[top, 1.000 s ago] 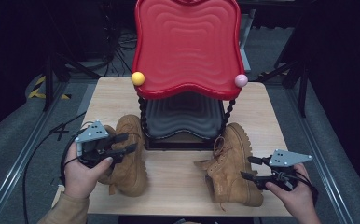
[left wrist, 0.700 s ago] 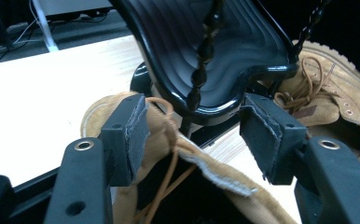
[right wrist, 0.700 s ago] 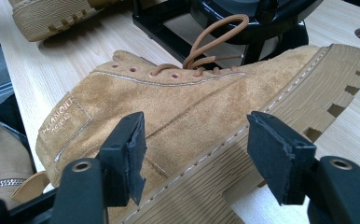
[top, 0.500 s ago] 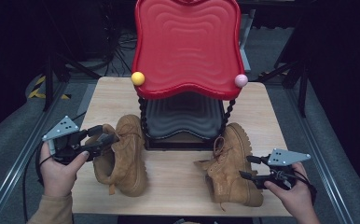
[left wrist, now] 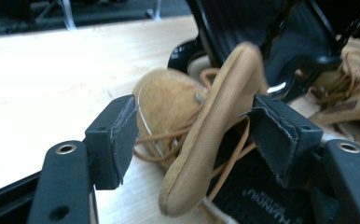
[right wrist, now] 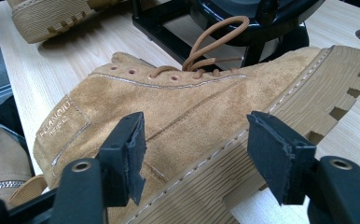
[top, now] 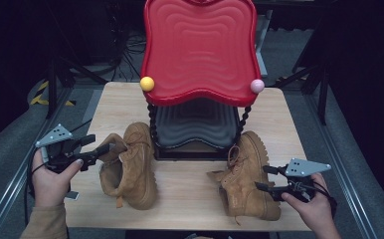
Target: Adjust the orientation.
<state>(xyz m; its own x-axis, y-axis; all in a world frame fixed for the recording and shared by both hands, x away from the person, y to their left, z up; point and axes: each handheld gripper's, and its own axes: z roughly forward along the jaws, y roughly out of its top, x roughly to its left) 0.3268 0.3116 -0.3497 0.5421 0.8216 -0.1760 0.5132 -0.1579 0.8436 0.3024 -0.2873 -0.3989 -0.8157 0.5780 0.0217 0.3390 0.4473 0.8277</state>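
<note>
Gaping left tongs (left wrist: 194, 140) around boot tongue (left wrist: 215, 126)

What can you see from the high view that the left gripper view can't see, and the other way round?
High view alone: the red chair with its yellow ball and pink ball, plus both hands. Left gripper view alone: a close look at the boot's tongue standing between the open left tool, and its laces. Both: the left boot, the wooden table and the chair's black base.
</note>
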